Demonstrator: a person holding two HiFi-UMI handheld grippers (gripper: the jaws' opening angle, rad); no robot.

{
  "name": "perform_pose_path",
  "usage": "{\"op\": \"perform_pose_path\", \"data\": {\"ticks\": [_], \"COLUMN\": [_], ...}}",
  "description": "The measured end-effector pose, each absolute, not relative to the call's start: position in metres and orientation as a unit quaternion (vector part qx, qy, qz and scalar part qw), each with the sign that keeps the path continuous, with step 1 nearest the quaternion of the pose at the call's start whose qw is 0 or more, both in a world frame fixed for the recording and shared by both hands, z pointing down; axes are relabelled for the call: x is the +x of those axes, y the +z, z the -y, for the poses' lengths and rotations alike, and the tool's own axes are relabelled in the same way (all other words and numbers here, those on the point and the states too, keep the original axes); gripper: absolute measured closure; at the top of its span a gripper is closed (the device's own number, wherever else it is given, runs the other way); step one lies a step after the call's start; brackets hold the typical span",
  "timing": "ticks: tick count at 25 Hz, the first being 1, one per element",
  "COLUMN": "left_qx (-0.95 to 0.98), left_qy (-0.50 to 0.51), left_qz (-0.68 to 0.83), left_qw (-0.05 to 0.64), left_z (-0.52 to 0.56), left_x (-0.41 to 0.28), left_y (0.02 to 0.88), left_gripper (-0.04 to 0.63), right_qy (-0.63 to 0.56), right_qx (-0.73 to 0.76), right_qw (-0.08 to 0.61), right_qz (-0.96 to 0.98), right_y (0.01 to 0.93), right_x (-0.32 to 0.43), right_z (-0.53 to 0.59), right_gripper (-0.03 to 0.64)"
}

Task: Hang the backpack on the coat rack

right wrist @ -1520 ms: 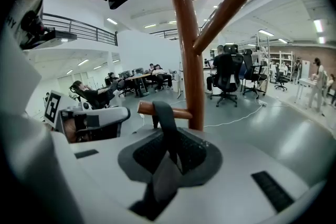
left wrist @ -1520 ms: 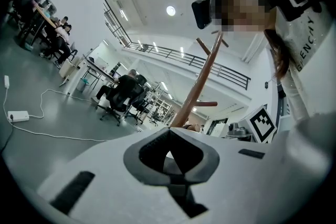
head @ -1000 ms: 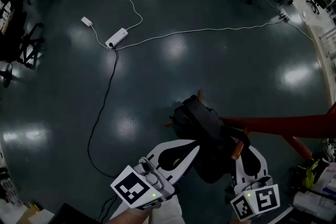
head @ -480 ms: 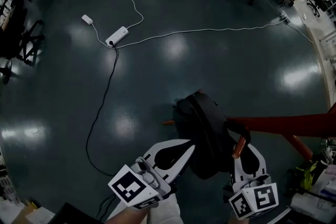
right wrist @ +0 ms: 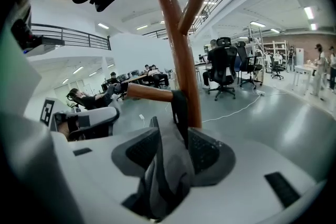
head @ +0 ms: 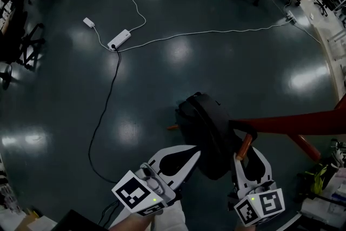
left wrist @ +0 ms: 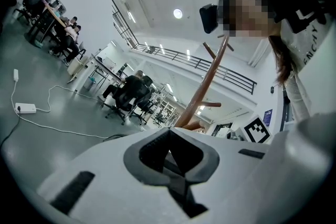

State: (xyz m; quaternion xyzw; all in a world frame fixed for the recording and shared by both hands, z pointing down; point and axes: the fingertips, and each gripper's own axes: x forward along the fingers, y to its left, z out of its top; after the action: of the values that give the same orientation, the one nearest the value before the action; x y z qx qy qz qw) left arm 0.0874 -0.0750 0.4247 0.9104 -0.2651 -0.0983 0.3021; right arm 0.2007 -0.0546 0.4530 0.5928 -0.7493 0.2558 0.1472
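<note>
The dark, glossy floor (head: 227, 78) carries a white power strip (head: 120, 39). From it a white cable (head: 216, 31) snakes off to the right and a black cable (head: 105, 111) trails downward. The red coat rack (head: 292, 123) stands at right.

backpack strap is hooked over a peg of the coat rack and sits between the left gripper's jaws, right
No, the strap sits between the jaws of the right gripper, which are opening; the right gripper view shows it. The left gripper is shut and empty. The strap is hooked over a peg of the coat rack.
</note>
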Motion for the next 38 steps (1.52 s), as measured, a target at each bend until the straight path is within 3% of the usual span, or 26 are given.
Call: {"op": "perform_pose_path", "data": {"ticks": [21, 29, 38], "left_qx": [0.922, 0.936, 0.949], "left_qy": [-0.111, -0.136, -0.132], "left_qz": [0.255, 0.224, 0.191], "left_qw": [0.268, 0.236, 0.214], "left_z": [0.068, 0.068, 0.053], "left_x": [0.084, 0.096, 0.088], "left_y": [0.386, 0.326, 0.273], "left_gripper": [0.586, 0.586, 0.586], "right_qy": [0.315, 0.269, 0.231], "right_qx": [0.542, 0.537, 0.496], "right_qw": [0.076, 0.079, 0.075], "right_qz": [0.775, 0.796, 0.834], "right_y": [0.415, 0.352, 0.284], "right_x": [0.177, 0.159, 0.110], "right_z": [0.015, 0.013, -0.001], "right_gripper": [0.469, 0.560, 0.572]}}
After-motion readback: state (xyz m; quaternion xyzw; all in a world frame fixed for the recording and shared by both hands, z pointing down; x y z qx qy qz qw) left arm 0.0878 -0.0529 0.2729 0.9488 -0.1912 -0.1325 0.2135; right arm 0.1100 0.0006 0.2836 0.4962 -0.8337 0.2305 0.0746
